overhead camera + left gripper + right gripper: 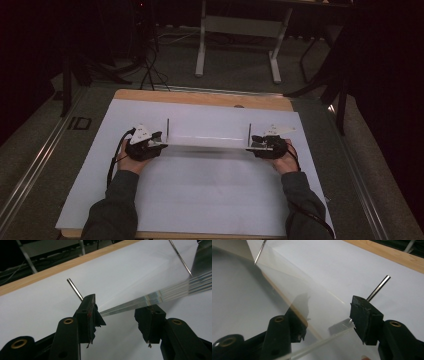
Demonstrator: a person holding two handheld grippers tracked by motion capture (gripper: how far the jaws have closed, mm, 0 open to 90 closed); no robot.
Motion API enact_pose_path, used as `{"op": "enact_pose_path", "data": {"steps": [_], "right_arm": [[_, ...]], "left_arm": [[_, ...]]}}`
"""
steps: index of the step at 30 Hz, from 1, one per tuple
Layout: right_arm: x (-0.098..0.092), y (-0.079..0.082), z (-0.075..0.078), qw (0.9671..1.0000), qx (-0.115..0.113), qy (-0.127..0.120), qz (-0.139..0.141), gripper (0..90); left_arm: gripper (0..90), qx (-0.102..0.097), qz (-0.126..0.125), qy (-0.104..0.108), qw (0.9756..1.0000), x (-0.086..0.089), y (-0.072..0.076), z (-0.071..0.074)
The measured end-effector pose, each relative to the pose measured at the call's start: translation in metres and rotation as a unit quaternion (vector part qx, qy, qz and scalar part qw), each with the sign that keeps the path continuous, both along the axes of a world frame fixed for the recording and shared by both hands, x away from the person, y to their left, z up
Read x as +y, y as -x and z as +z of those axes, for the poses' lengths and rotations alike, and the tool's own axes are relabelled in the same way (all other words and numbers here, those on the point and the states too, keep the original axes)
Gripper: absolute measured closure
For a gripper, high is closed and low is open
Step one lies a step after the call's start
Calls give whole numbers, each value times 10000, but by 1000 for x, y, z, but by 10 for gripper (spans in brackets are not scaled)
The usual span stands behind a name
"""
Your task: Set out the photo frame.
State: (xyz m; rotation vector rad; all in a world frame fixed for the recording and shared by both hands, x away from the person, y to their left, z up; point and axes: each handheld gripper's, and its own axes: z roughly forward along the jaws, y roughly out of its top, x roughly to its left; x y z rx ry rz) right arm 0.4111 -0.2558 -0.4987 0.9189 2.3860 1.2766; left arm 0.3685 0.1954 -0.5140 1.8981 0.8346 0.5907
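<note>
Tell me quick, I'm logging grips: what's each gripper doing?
Left gripper: open, clear plate between its jaws.
Right gripper: jaws astride the plate, grip cannot be told.

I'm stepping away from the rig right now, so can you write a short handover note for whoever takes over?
Left hand-held gripper: jaws apart around the left end of the clear plate, pads not pressing it.
Right hand-held gripper: jaws around the plate's right end; grip cannot be told.
Plate: across the white board, with the left rod and the right rod upright at its ends.
Done: both grippers at the plate ends.
Left: probably confirm both grips before any move.
</note>
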Motion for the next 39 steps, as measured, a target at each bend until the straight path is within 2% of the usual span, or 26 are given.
{"op": "enact_pose_path", "data": {"steps": [5,6,10,19,28,35,39], "right_arm": [[0,-3,2,10000,35,-55,-40,464],[0,-3,2,9999,58,-67,-54,466],[0,-5,3,9999,85,-103,-89,469],[0,-7,5,9997,176,-140,-118,466],[-2,-12,3,9985,342,-383,-202,437],[-3,-13,1,9982,301,-376,-349,390],[-3,-11,0,9986,158,-364,-360,392]], "left_arm": [[506,-31,-63,23,10000,-3,-3,4],[502,31,-47,101,9999,-1,-7,4],[492,47,-2,251,9997,0,-10,2],[490,41,41,318,9995,0,-12,3],[494,50,115,358,9993,-1,-16,5],[493,84,182,385,9991,-2,-19,6],[491,83,187,379,9991,-2,-21,6]]}}
